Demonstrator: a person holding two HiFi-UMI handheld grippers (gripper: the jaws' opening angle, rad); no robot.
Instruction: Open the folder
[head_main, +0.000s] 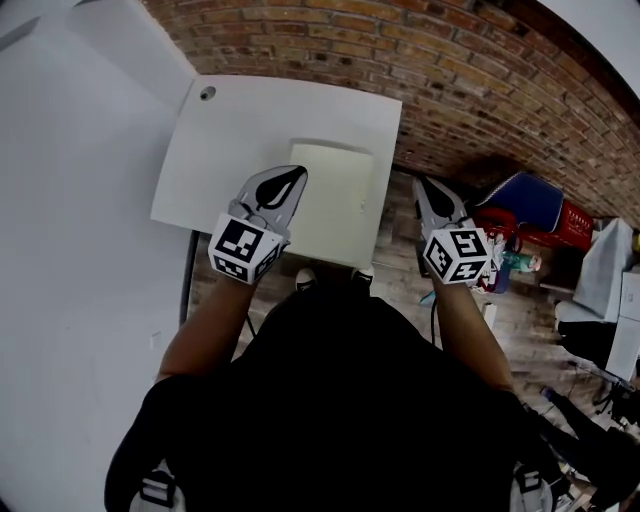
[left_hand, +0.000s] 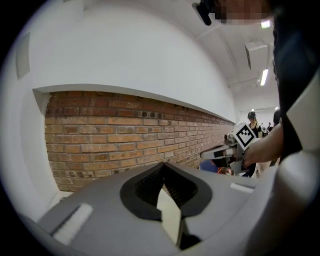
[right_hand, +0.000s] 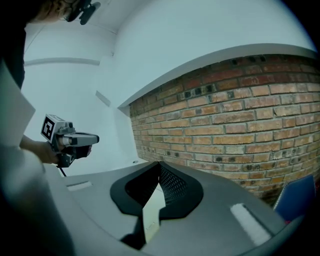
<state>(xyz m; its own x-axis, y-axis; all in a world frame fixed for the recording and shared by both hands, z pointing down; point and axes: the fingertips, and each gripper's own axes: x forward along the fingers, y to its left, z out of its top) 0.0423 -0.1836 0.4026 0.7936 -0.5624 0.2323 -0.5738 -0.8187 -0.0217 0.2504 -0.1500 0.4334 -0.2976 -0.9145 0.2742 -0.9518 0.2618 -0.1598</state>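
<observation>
A pale cream folder (head_main: 335, 200) lies flat and closed on the white table (head_main: 240, 140), near its front right corner. My left gripper (head_main: 298, 172) hovers over the folder's left edge with its jaws shut and nothing in them. My right gripper (head_main: 420, 183) hangs just past the table's right edge, also shut and empty. In the left gripper view the jaw tips (left_hand: 163, 165) meet, and a strip of the folder (left_hand: 169, 212) shows below them. The right gripper view shows the same: closed tips (right_hand: 159, 164) above the folder (right_hand: 152, 207).
A round cable hole (head_main: 207, 93) sits at the table's far left corner. A brick wall (head_main: 450, 70) runs behind the table. A blue bag (head_main: 530, 198) and a red crate (head_main: 570, 225) stand on the floor to the right. A white wall (head_main: 70, 250) is on the left.
</observation>
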